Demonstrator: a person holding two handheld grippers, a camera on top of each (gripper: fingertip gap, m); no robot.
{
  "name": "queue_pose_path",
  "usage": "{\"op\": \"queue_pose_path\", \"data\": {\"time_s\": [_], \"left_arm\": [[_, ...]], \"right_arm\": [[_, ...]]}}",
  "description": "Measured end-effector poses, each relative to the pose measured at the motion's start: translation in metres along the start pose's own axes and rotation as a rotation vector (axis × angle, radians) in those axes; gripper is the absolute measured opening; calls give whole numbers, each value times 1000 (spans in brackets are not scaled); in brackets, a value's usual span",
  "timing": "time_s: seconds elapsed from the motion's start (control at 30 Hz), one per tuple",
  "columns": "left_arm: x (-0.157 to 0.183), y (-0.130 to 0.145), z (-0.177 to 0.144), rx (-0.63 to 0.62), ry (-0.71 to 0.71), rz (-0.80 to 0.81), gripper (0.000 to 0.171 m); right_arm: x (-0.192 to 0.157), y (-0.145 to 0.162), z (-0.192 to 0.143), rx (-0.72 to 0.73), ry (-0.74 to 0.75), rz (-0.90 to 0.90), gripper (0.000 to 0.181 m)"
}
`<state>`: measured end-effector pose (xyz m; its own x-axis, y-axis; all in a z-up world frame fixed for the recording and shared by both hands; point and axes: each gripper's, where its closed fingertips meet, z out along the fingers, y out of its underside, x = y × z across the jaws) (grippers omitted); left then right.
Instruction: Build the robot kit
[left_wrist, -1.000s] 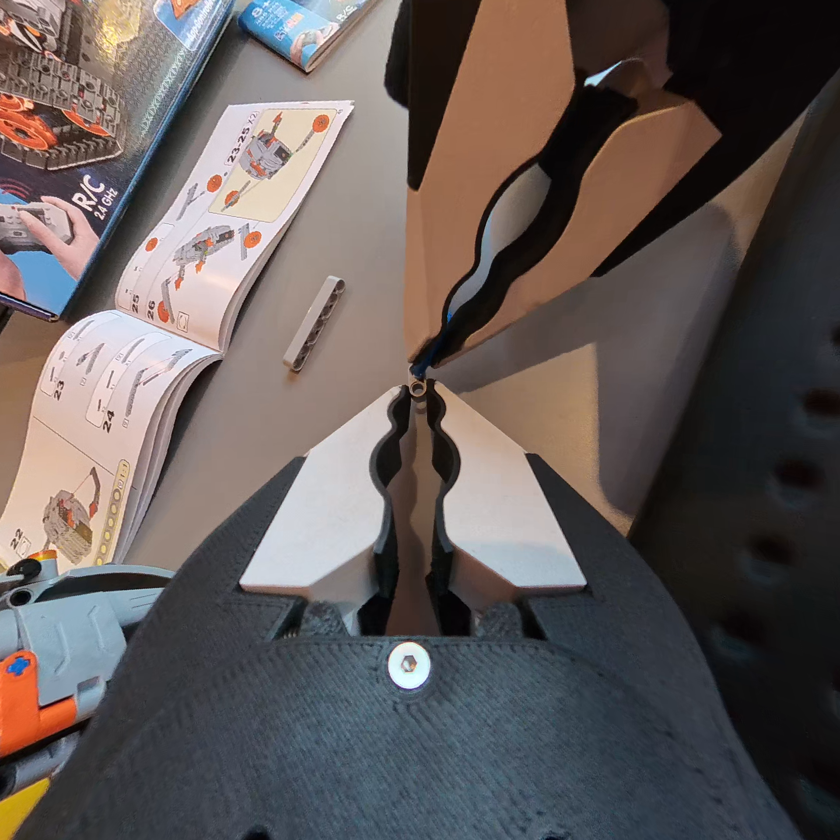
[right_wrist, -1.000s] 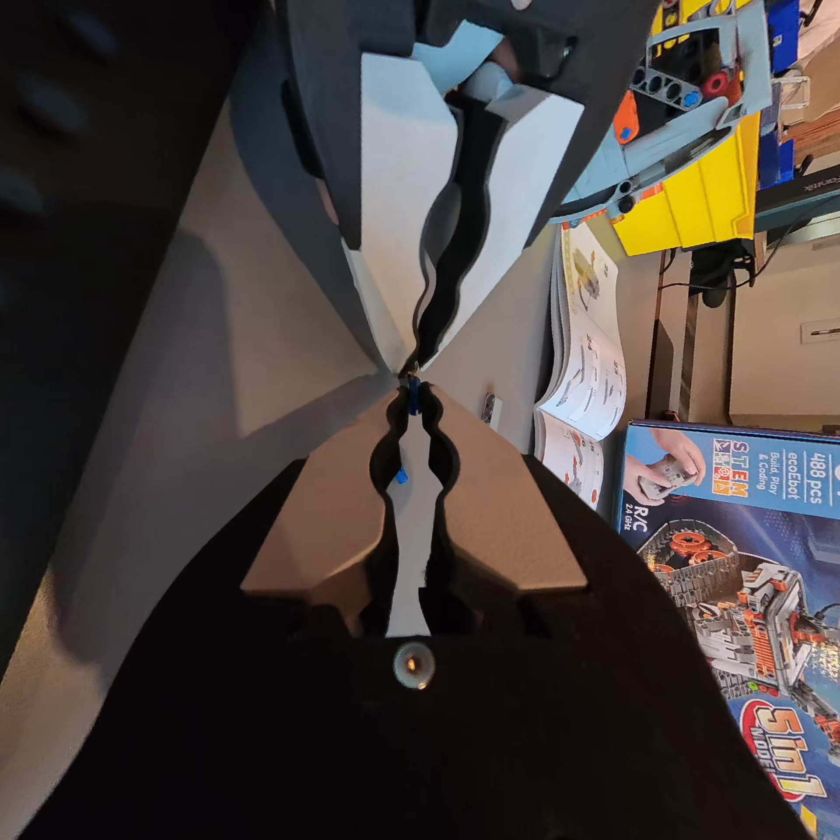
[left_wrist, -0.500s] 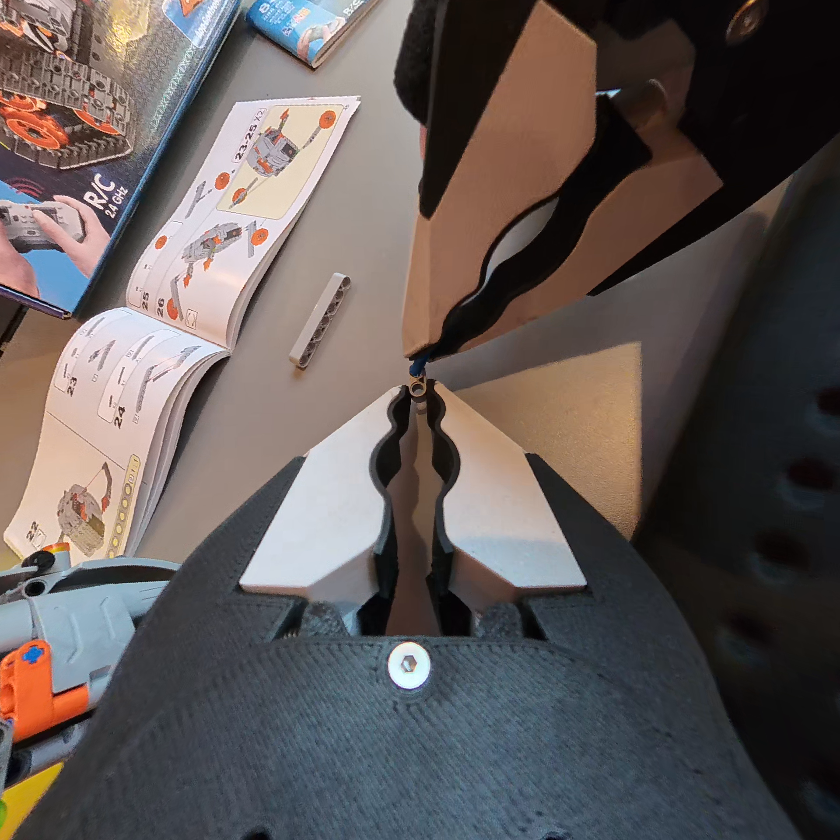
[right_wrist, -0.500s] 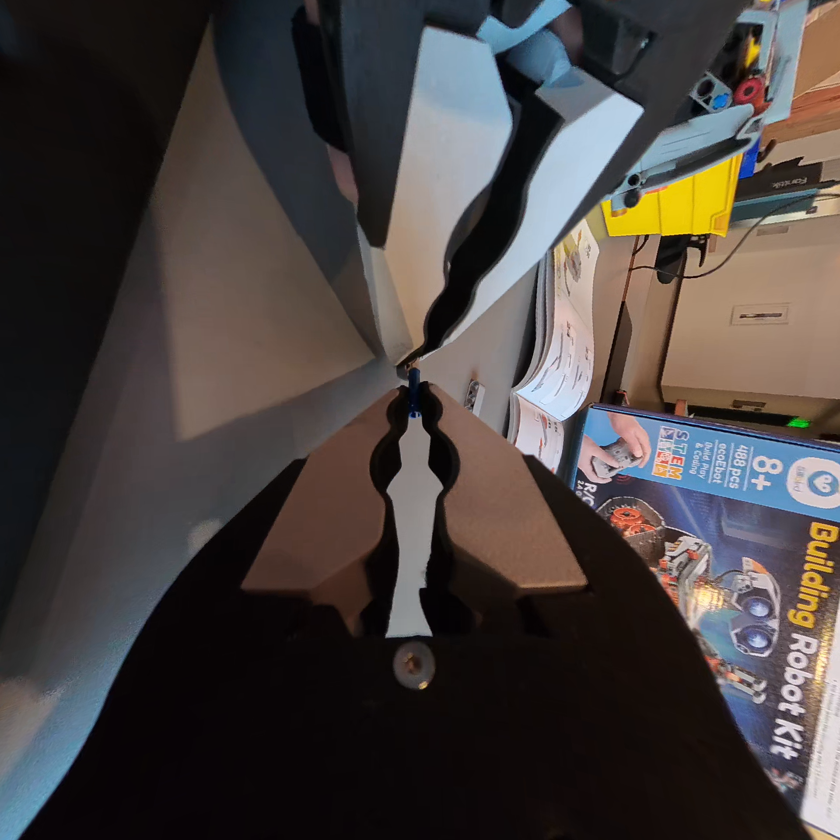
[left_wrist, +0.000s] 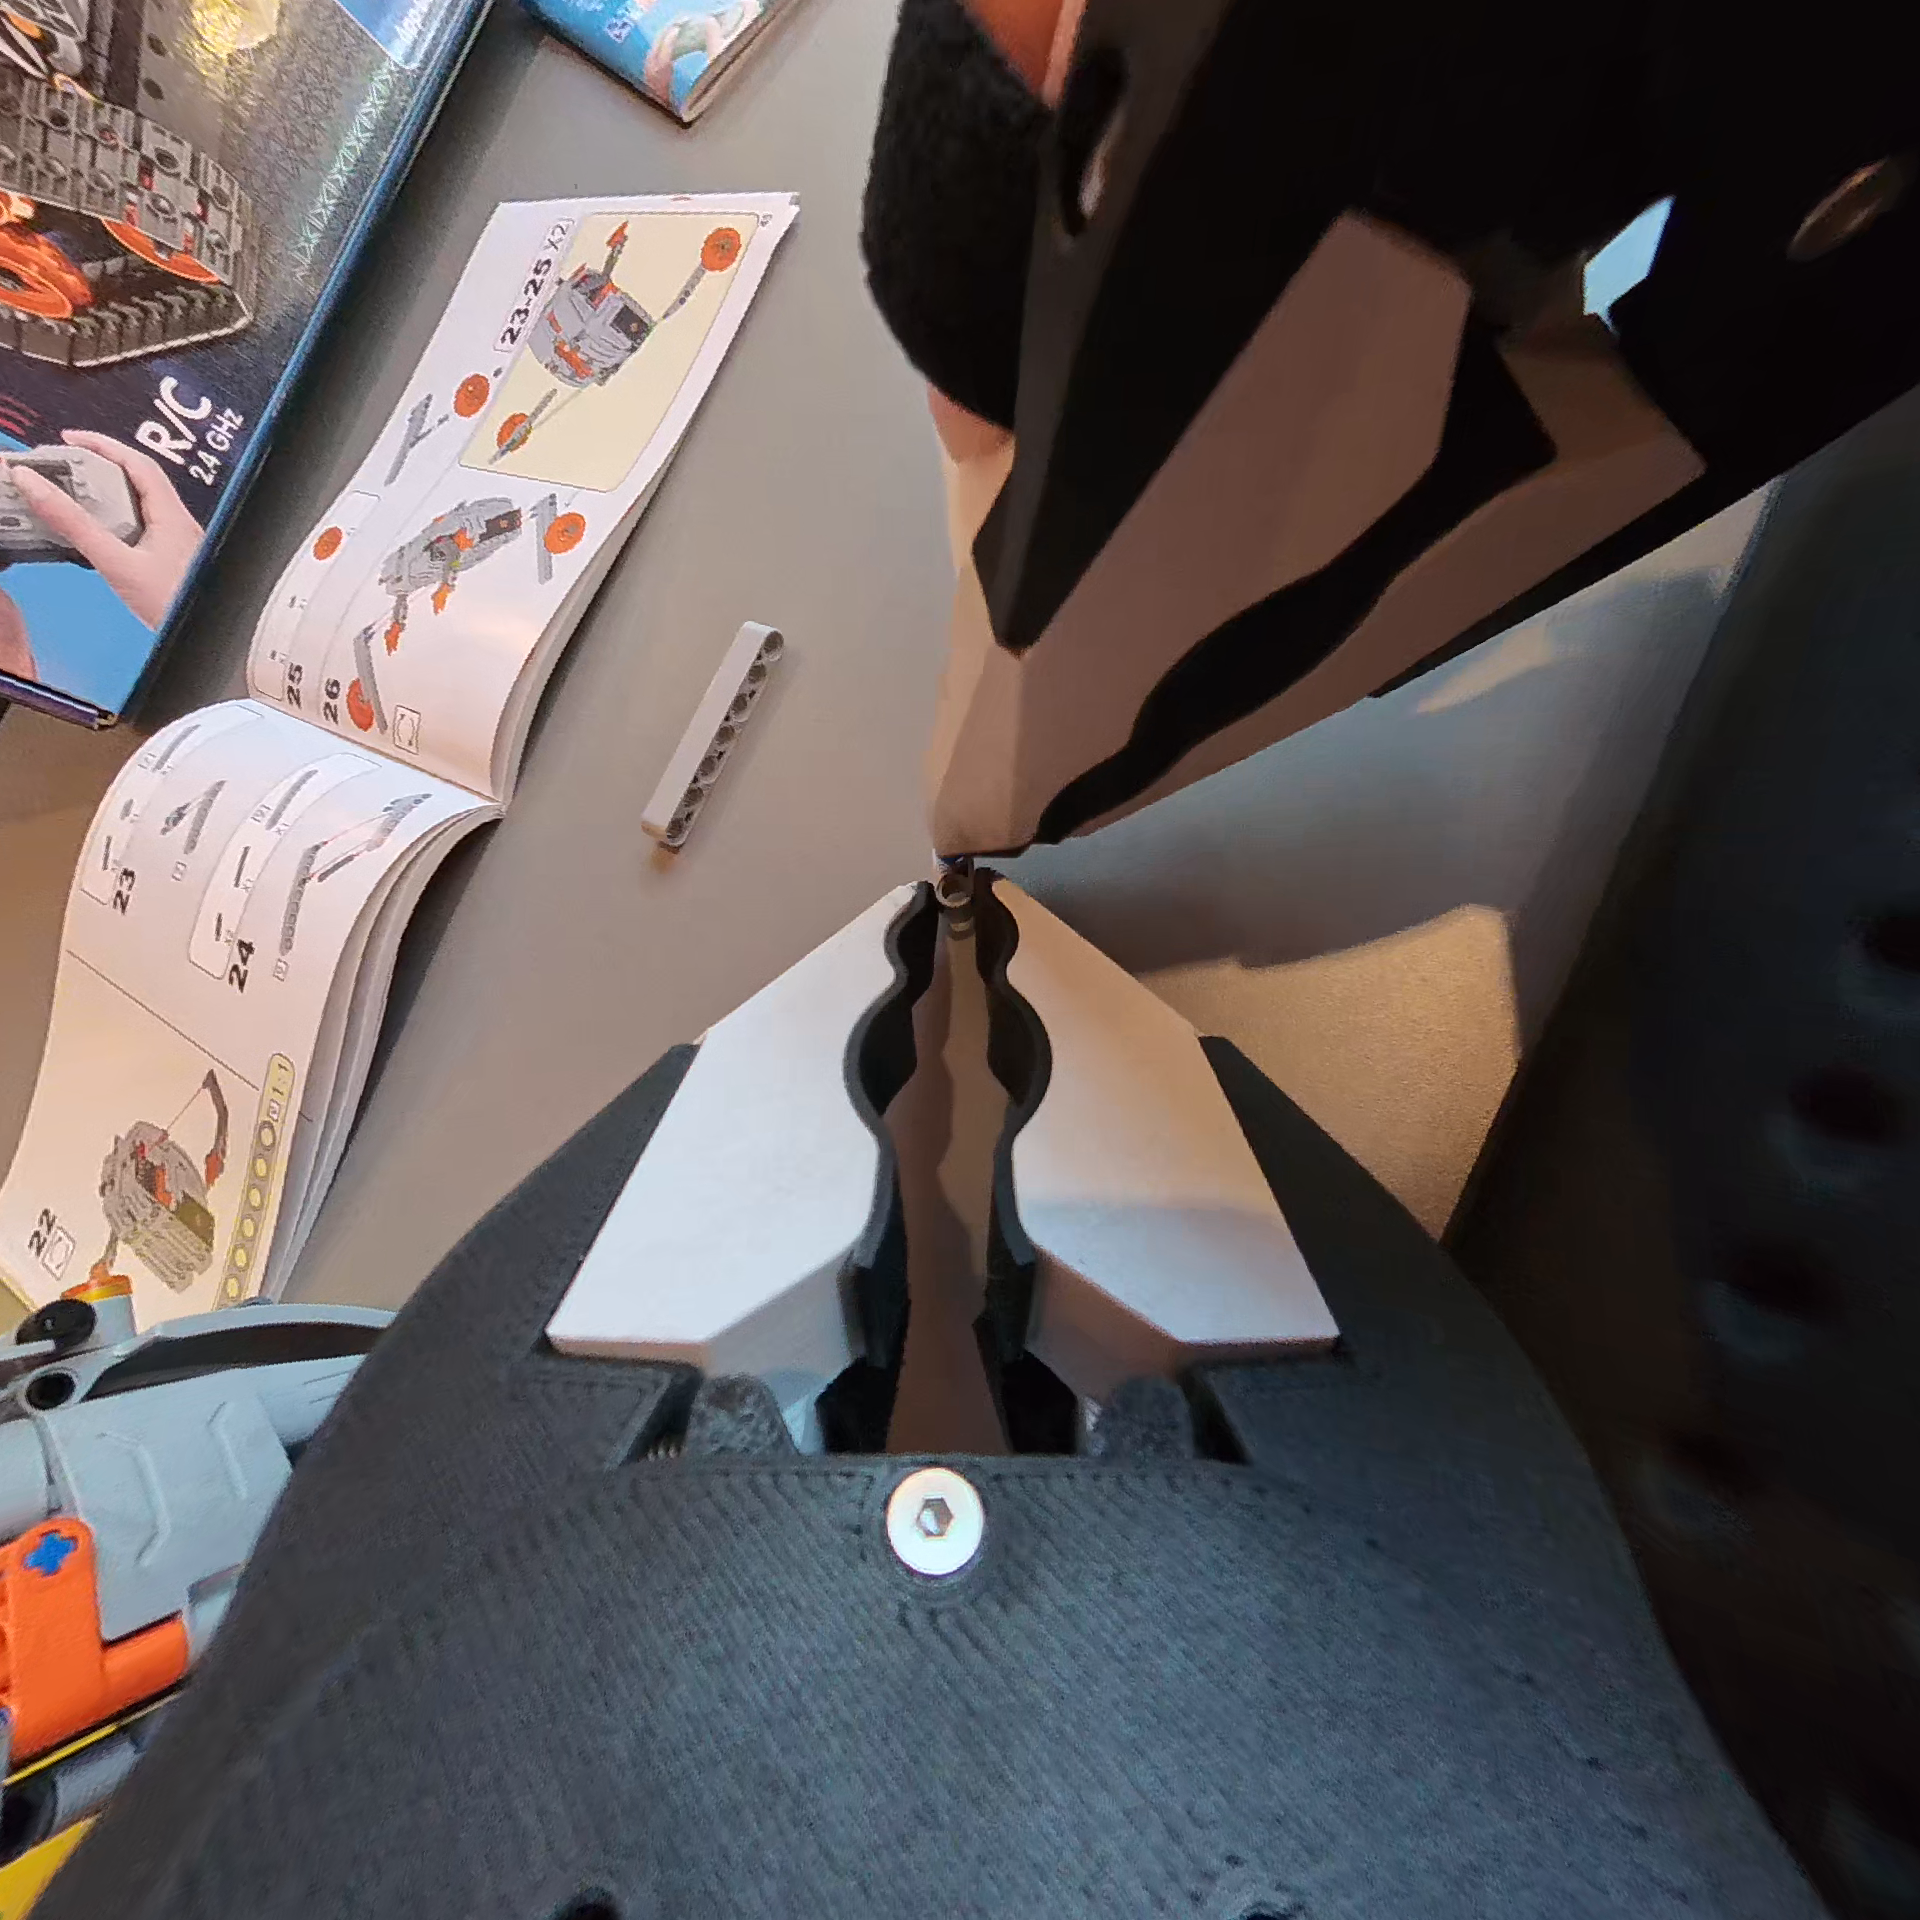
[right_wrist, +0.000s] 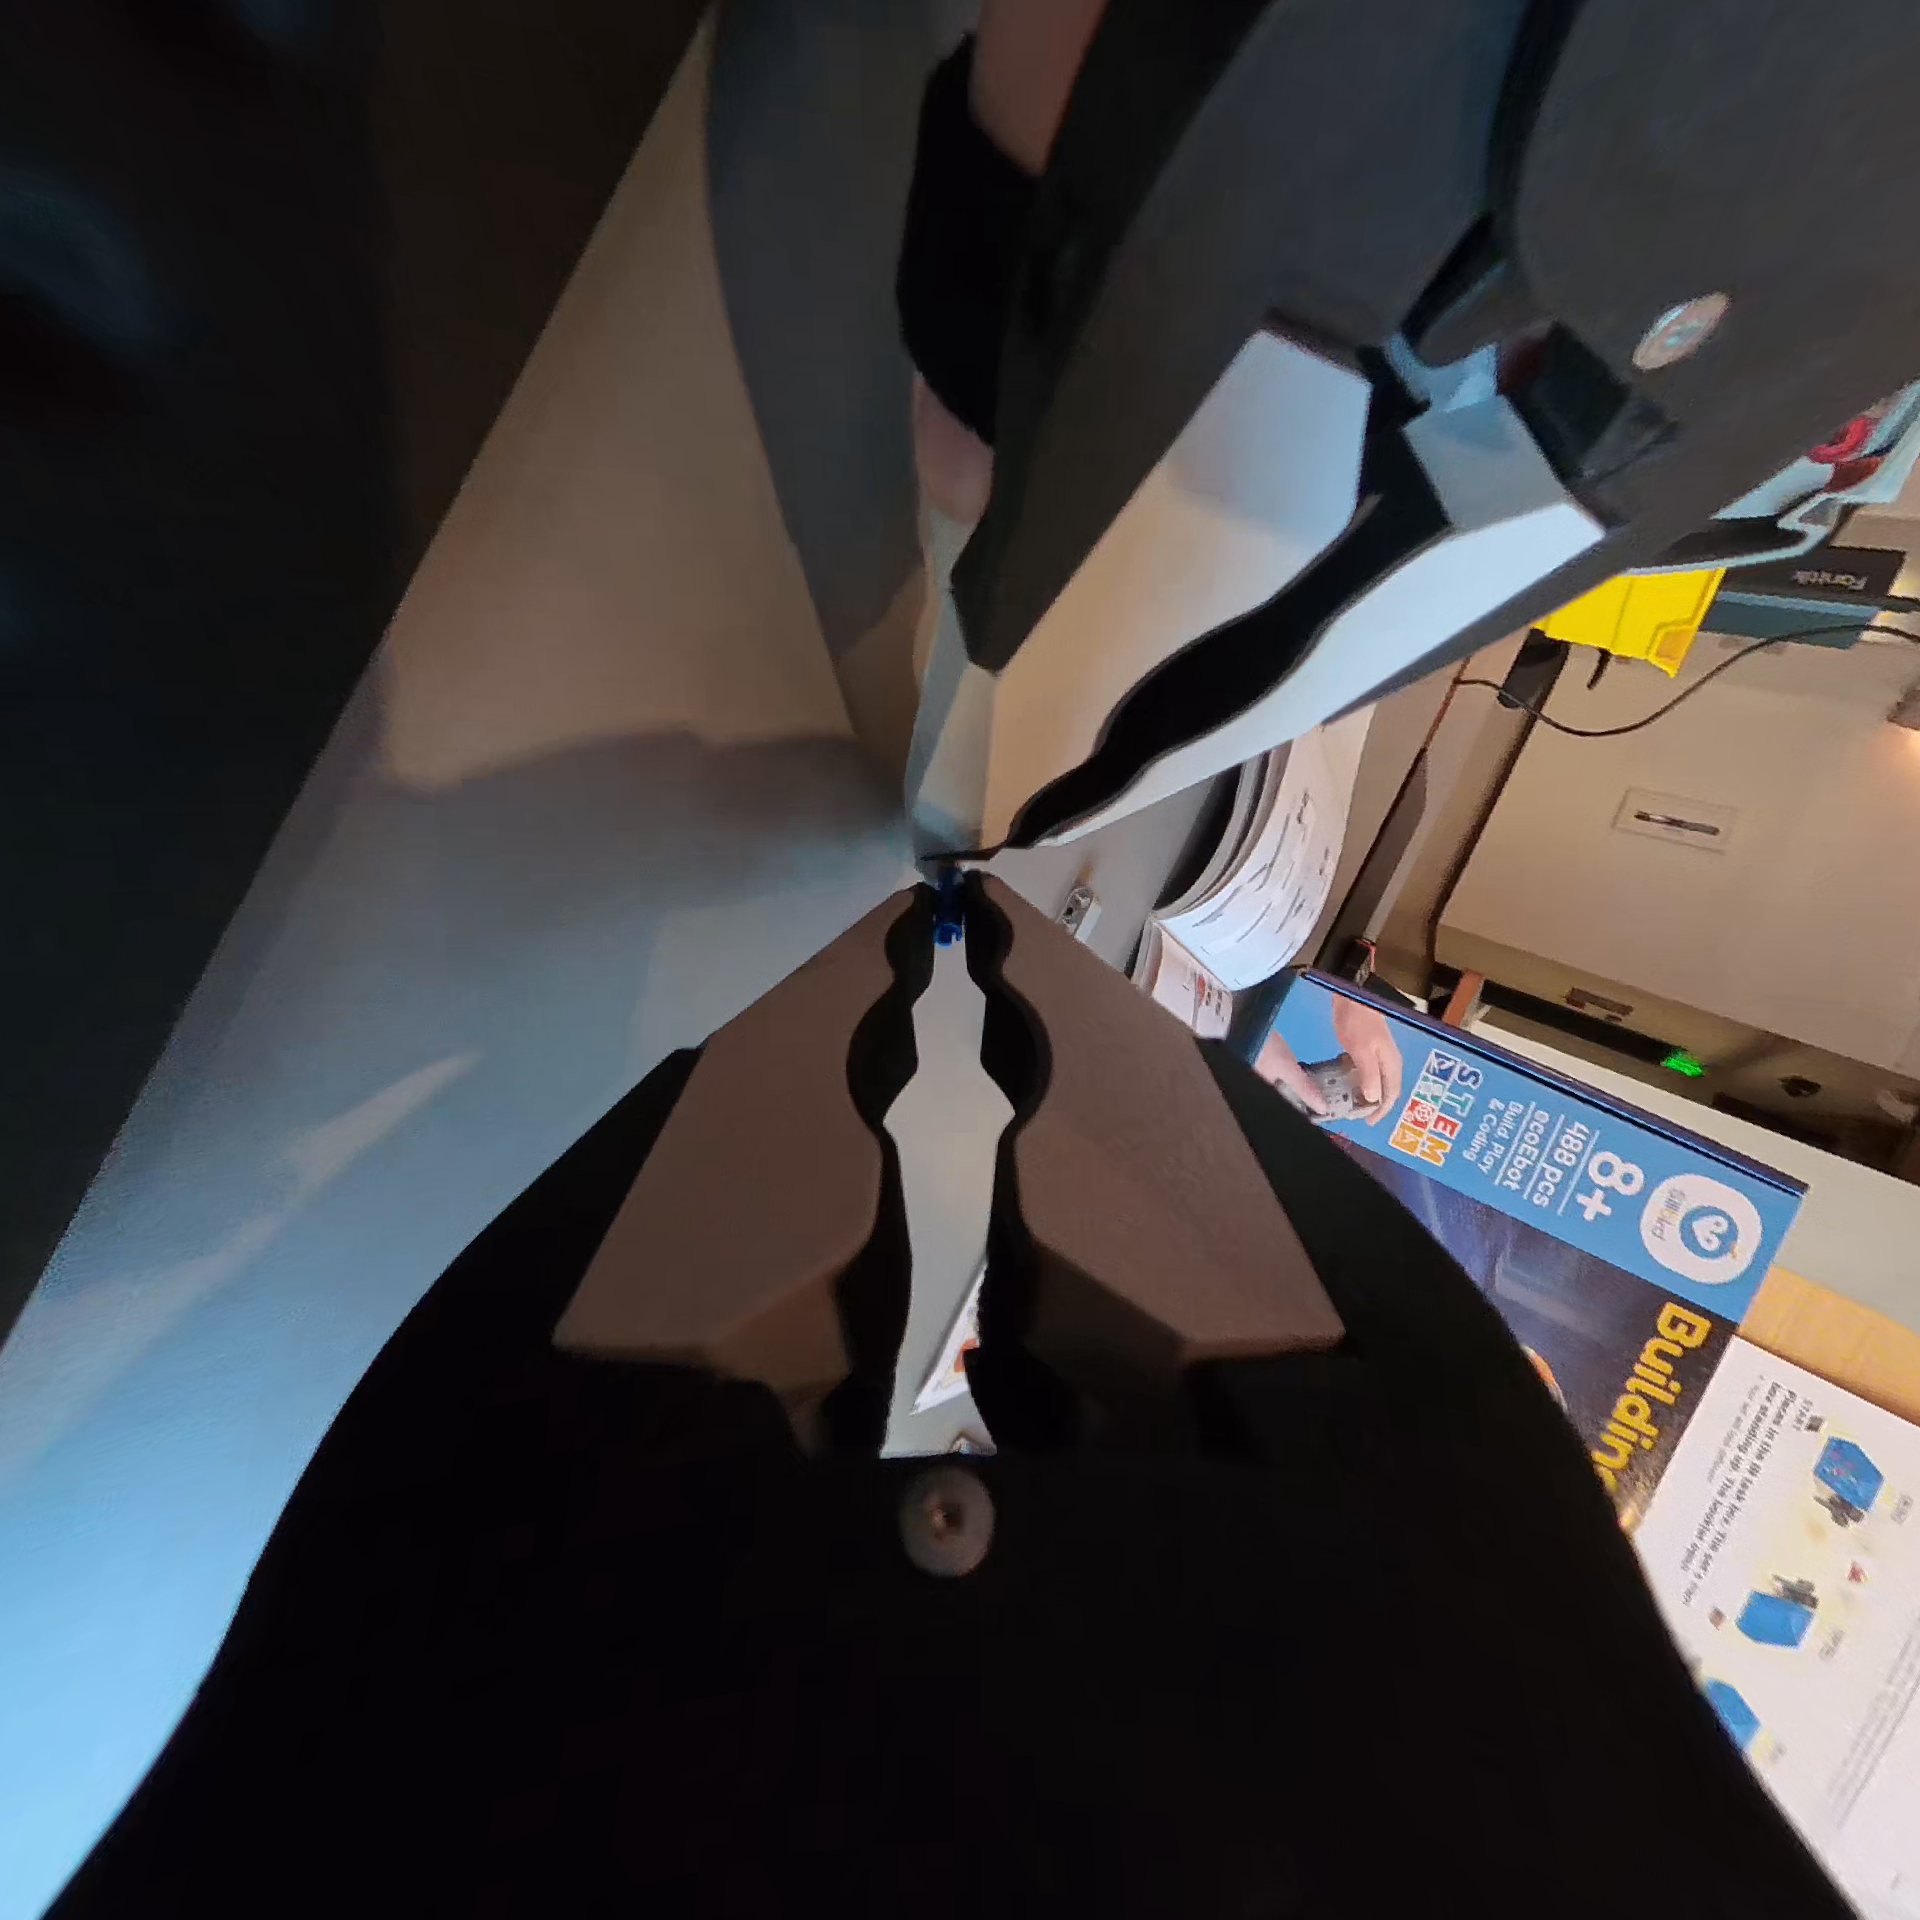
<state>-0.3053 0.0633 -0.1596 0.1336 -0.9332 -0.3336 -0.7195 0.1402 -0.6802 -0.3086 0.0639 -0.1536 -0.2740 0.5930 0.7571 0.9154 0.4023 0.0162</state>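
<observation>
1. Left hand-held gripper (left_wrist: 954, 902): fingers almost together, clamping a tiny grey bush (left_wrist: 954, 894) at the very tips, above the surface (left_wrist: 665, 436).
2. Right hand-held gripper (right_wrist: 948, 902): fingers likewise nearly together, pinching a small blue pin (right_wrist: 945, 914) at the tips.
3. Meeting tip to tip in both views, pin and bush touching or just apart; cannot tell which.
4. Handling, as a judgement: both pieces looking like hard, light, smooth plastic, so likely slipping or popping out under a skewed squeeze; best holding across the middle of the body, leaving the mating end free.
5. Lying loose on the surface just beside the gripper tips: a grey beam (left_wrist: 715, 736) with a row of holes.
6. Beside the beam: an open booklet (left_wrist: 343, 727) showing drawings and step numbers.
7. Near the booklet: a blue box (right_wrist: 1538, 1184) carrying printed writing and a picture of a tracked toy; wording not repeated here.
8. At the lower left edge: a grey and orange model (left_wrist: 94, 1475), partly built.
</observation>
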Motion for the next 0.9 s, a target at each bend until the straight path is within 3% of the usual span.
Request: {"op": "queue_pose_path", "data": {"time_s": [0.37,0.5,0.67,0.9], "left_arm": [[1,-2,0,18,14,-1,6],[3,-3,-1,24,11,18,5],[4,-4,-2,28,6,30,5],[3,-9,-6,65,-3,44,5]], "right_arm": [[0,2,-2,109,-79,230,4],[-1,2,-4,82,-88,252,4],[-1,2,-6,14,-78,153,4],[1,2,-9,35,-202,202,4]]}}
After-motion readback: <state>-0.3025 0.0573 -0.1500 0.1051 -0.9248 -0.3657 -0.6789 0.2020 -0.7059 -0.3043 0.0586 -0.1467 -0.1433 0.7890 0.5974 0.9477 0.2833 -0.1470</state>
